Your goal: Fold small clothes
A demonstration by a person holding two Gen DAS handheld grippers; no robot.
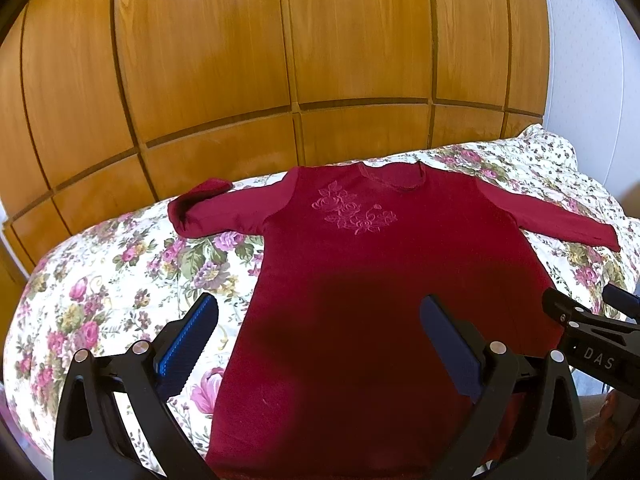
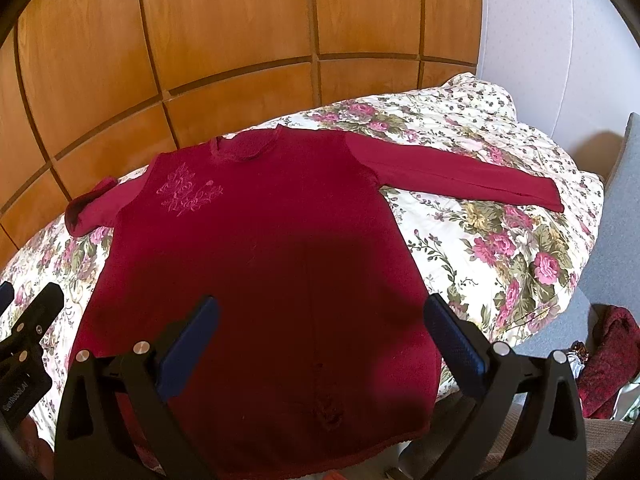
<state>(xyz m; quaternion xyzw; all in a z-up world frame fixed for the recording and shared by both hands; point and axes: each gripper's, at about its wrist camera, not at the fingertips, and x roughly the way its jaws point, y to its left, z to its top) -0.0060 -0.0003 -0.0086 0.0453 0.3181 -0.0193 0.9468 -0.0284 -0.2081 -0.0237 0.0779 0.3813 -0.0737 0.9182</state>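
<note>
Lies flat, front up, on floral bedspread (image 1: 120,264): red top (image 1: 360,280), neckline at 12 o'clock. Hover wide and empty near hem: left claw (image 1: 320,344), right claw (image 2: 322,344). Risk: bunched sleeve (image 1: 196,208) at 10 o'clock skews fold; soft bedding wrinkles underneath.

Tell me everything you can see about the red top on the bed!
The red top is dark red and looks like soft knit. It has long sleeves, a round neck and a stitched flower pattern on the chest. It lies flat, front up, on the flowery bedspread, neck pointing towards the wooden wardrobe. One sleeve stretches out straight; the other sleeve is bent back on itself at the end. The left gripper and right gripper are both open near its hem, holding nothing.
</note>
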